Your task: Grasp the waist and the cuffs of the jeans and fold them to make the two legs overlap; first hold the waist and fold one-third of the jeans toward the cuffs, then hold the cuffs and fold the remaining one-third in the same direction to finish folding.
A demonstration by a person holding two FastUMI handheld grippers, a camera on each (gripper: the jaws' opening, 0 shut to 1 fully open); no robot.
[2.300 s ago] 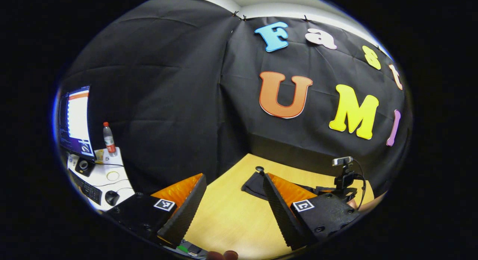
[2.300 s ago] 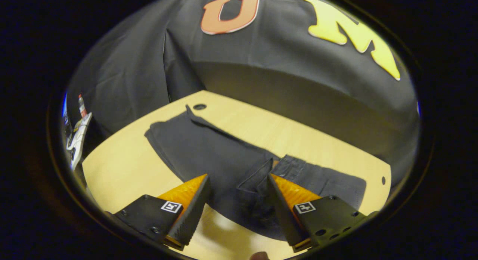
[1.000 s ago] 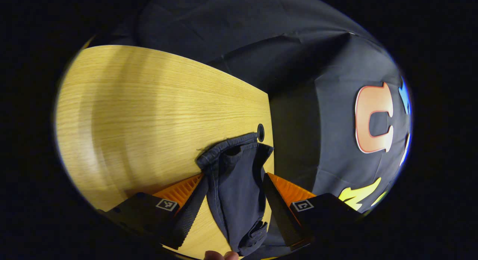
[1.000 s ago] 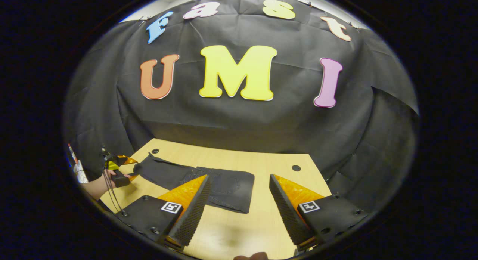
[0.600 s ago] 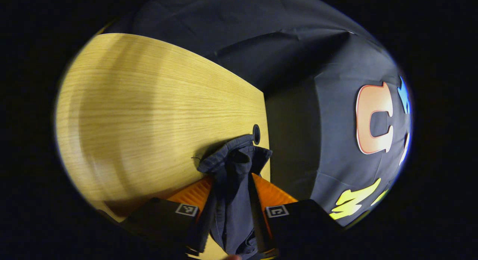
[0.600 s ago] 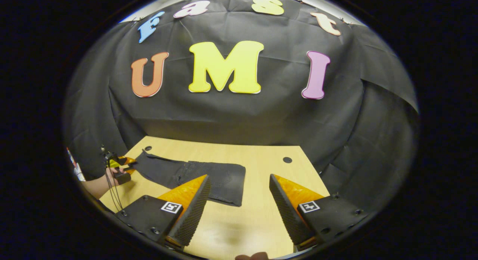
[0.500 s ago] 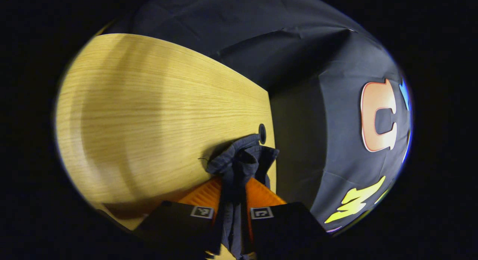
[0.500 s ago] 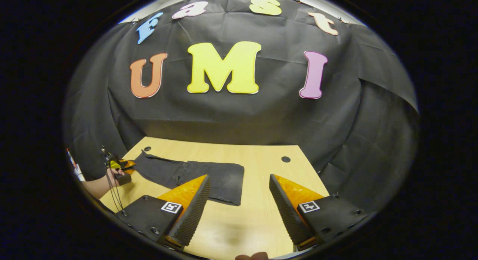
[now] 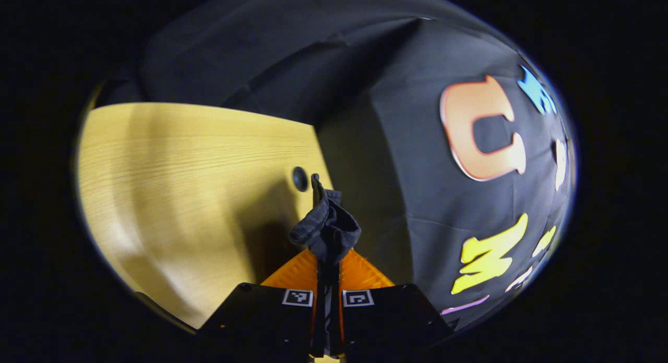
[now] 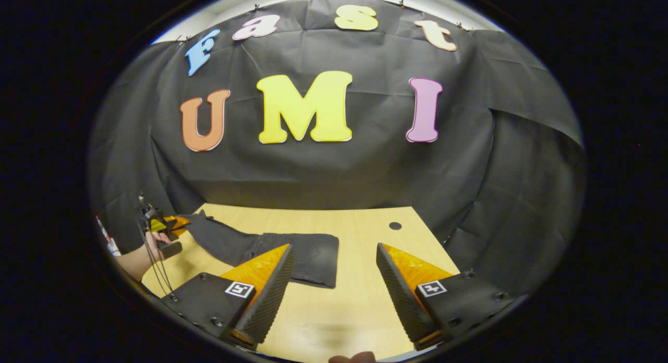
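Observation:
The dark jeans (image 10: 292,251) lie along the wooden table (image 10: 355,300), with the waist end folded over and flat near the middle. In the left gripper view my left gripper (image 9: 327,261) is shut on the bunched cuff end (image 9: 326,227), which stands up past the orange fingers (image 9: 295,271) above the table (image 9: 182,185). The right gripper view shows that same left gripper (image 10: 177,223) at the far left, with a hand (image 10: 151,248) on it and the cuff end raised a little. My right gripper (image 10: 334,295) hangs open over bare table just right of the folded waist, nothing between its fingers.
A round cable hole (image 9: 299,179) sits by the table's back edge close to the held cuffs. Another hole (image 10: 395,226) lies at the back right. Black cloth walls close in behind and to both sides.
My left gripper has shut on the cuff end and lifted it off the table. The right gripper has drawn back from the waist and stays open.

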